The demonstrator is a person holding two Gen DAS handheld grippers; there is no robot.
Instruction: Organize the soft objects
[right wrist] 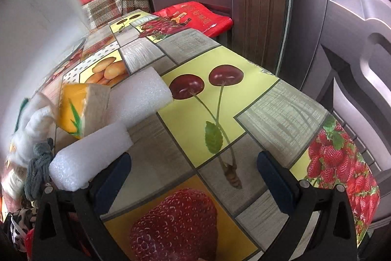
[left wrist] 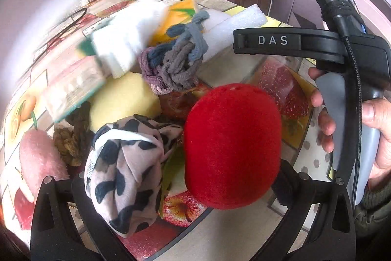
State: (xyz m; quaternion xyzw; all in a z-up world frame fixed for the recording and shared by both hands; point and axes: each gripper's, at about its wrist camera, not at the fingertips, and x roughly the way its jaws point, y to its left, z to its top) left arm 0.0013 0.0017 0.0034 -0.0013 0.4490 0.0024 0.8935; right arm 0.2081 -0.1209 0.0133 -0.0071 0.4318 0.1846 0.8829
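Left wrist view shows the left gripper pinching a red sponge and spotted cloth, the soft pile beyond its fingers unsorted, while the right gripper stands empty, jaws apart.

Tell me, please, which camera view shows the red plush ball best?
The left wrist view: the red plush ball fills the centre, whole and sharp. The right wrist view shows only a red sliver at its lower left edge.

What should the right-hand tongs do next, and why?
Probably shift the right tongs slightly left and close on the nearest white foam roll: they're open and empty, and that roll lies right beside their left finger.
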